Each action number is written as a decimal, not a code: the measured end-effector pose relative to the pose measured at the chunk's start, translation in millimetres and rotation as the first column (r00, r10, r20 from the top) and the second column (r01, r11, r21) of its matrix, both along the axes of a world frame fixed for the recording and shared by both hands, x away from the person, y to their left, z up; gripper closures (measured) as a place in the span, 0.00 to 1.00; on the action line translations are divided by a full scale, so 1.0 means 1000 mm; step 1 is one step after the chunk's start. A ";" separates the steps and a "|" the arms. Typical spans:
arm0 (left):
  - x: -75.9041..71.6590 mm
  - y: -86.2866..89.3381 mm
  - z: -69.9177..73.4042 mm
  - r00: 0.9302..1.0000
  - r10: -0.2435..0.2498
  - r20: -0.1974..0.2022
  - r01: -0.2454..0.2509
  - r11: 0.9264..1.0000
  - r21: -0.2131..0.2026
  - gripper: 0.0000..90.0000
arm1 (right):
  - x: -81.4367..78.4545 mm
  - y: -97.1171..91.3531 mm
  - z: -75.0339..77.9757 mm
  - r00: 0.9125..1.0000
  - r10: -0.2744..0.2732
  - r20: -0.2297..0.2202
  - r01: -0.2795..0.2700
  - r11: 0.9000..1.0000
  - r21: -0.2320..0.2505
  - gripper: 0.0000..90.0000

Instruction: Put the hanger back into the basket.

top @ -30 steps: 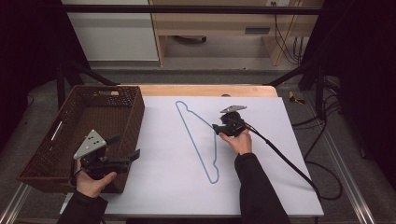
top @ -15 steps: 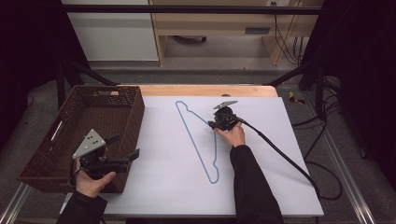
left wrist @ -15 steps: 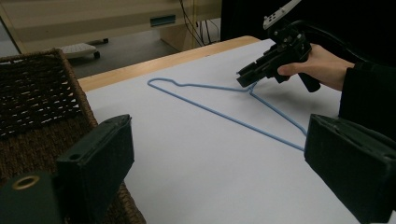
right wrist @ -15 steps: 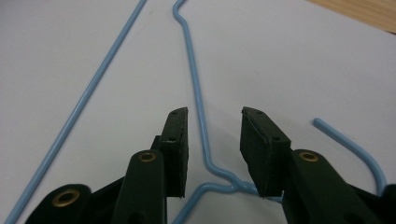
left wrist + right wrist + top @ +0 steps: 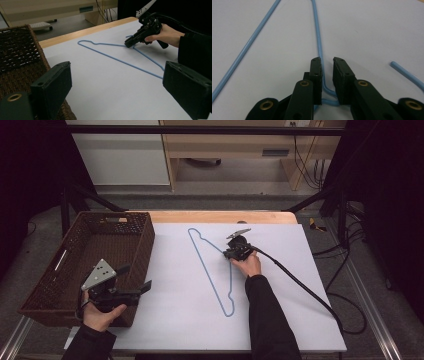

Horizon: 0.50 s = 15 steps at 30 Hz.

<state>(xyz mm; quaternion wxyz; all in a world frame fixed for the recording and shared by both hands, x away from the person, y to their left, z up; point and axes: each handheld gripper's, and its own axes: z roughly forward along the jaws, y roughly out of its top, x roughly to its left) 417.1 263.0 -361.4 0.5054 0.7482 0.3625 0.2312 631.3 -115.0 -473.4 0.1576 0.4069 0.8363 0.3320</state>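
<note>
High view, wicker basket beside left gripper spread apart, right gripper slightly parted astride blue hanger.

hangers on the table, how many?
1. A blue wire hanger lies flat on the white table, right of the wicker basket. The right gripper has its jaws around the wire near the hook, not yet closed. The basket's inside is partly hidden.

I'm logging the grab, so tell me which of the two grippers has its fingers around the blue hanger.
The right gripper: its fingers straddle the blue hanger wire near the hook, not yet closed. The left gripper hangs open beside the basket.
</note>
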 end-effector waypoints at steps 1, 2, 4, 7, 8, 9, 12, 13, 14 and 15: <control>0.000 0.000 0.000 1.000 0.000 0.000 0.000 1.000 0.000 0.09 | 0.000 0.000 0.000 1.000 0.000 0.000 0.000 1.000 0.000 0.87; 0.000 0.000 0.000 1.000 0.000 -0.001 0.000 1.000 0.001 0.09 | -0.001 0.001 0.000 1.000 -0.003 -0.004 0.003 1.000 -0.001 0.88; 0.000 0.000 0.000 1.000 0.001 -0.003 -0.001 1.000 -0.001 0.09 | -0.002 0.003 0.001 1.000 0.009 -0.004 -0.009 1.000 -0.004 0.89; 0.000 0.000 0.000 1.000 0.001 -0.002 -0.001 1.000 0.000 0.09 | -0.002 0.003 0.001 1.000 0.029 -0.009 -0.029 0.999 -0.013 0.92; 0.000 -0.001 -0.001 1.000 -0.001 -0.003 0.001 1.000 0.001 0.09 | -0.003 0.005 0.002 0.999 0.036 -0.010 -0.037 0.999 -0.024 0.96; 0.000 -0.001 -0.001 1.000 -0.001 -0.003 0.001 1.000 0.001 0.09 | -0.003 0.005 0.002 0.999 0.036 -0.010 -0.037 0.999 -0.024 0.96; 0.000 -0.001 -0.001 1.000 -0.001 -0.004 0.001 1.000 0.004 0.09 | -0.002 0.007 0.003 0.999 0.050 -0.008 -0.050 0.998 -0.044 0.97; 0.000 -0.001 -0.001 1.000 0.000 -0.004 0.001 1.000 0.004 0.10 | -0.002 0.008 0.003 0.999 0.048 -0.010 -0.048 0.998 -0.043 0.97; 0.001 -0.001 -0.001 1.000 0.000 -0.005 0.000 1.000 0.004 0.10 | -0.002 0.009 0.004 0.999 0.044 -0.018 -0.044 0.998 -0.044 0.97; 0.000 -0.001 -0.001 1.000 0.000 -0.004 0.000 1.000 0.005 0.10 | -0.002 0.008 0.004 0.999 0.046 -0.018 -0.047 0.998 -0.043 0.97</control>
